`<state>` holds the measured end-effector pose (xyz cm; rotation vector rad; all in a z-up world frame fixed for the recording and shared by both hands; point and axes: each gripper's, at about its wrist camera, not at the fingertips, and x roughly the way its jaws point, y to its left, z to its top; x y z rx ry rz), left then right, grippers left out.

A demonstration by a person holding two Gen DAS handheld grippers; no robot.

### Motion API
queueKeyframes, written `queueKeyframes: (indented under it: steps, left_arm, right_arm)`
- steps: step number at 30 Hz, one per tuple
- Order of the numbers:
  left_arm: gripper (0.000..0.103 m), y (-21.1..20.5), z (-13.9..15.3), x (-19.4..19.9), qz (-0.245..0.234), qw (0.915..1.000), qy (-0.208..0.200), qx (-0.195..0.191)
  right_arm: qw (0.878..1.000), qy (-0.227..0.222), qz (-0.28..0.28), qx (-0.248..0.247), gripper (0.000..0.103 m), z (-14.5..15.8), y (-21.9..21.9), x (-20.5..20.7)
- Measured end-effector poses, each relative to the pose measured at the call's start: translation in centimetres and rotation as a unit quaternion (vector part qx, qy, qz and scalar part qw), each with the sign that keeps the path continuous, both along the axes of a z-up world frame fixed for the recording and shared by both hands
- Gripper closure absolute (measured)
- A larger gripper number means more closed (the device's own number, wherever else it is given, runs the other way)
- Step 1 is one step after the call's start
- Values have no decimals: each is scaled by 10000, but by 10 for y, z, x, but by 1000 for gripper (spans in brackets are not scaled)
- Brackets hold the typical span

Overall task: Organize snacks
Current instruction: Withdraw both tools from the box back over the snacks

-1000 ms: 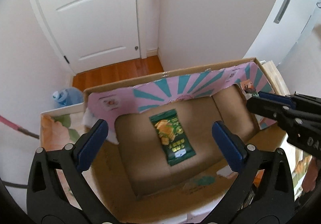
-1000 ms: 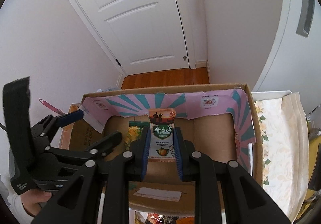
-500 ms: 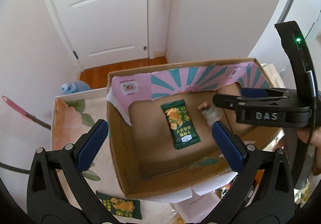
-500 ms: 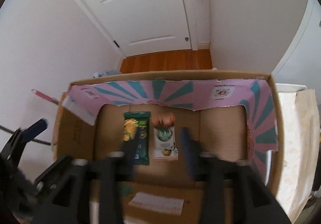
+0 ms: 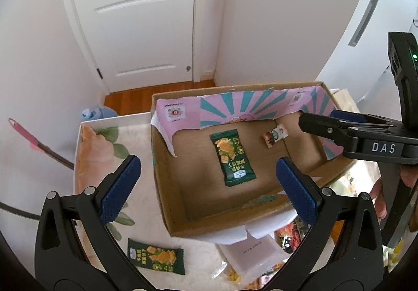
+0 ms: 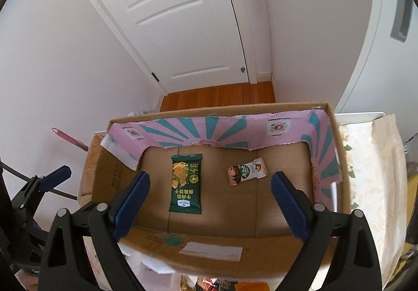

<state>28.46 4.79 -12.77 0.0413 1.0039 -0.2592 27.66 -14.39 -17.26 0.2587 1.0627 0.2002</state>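
Both tools spread empty, left tool (image 5: pixel 206 181) and right tool (image 6: pixel 210 202) above box (image 6: pixel 222 238) holding two snacks; green packet (image 5: pixel 156 255) below left tool may crumple if pinched flat

Worktop (image 5: pixel 104 139) with floral cover carries open cardboard box (image 5: pixel 167 202). Green snack packet (image 5: pixel 156 256) lies flat on cover just in front of box's near left corner. More wrappers (image 5: pixel 292 236) and white paper (image 5: pixel 250 249) at box's front edge.
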Motion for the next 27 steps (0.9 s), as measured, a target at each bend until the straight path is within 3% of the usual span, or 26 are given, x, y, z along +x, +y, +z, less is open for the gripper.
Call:
queueKeyframes:
  steps: [7, 17, 27]
  left_arm:
    - [0, 7, 20, -22, 76, 9997, -159, -152]
    - [0, 20, 49, -79, 561, 9973, -472, -71]
    - [0, 21, 47, -144, 972, 9946, -307, -210]
  right_arm:
    - [9996, -242, -114, -93, 11, 27, -6, -30]
    - [9974, -687, 44, -235, 11, 61, -14, -82]
    - [9896, -1264, 456, -512, 11, 79, -15, -152]
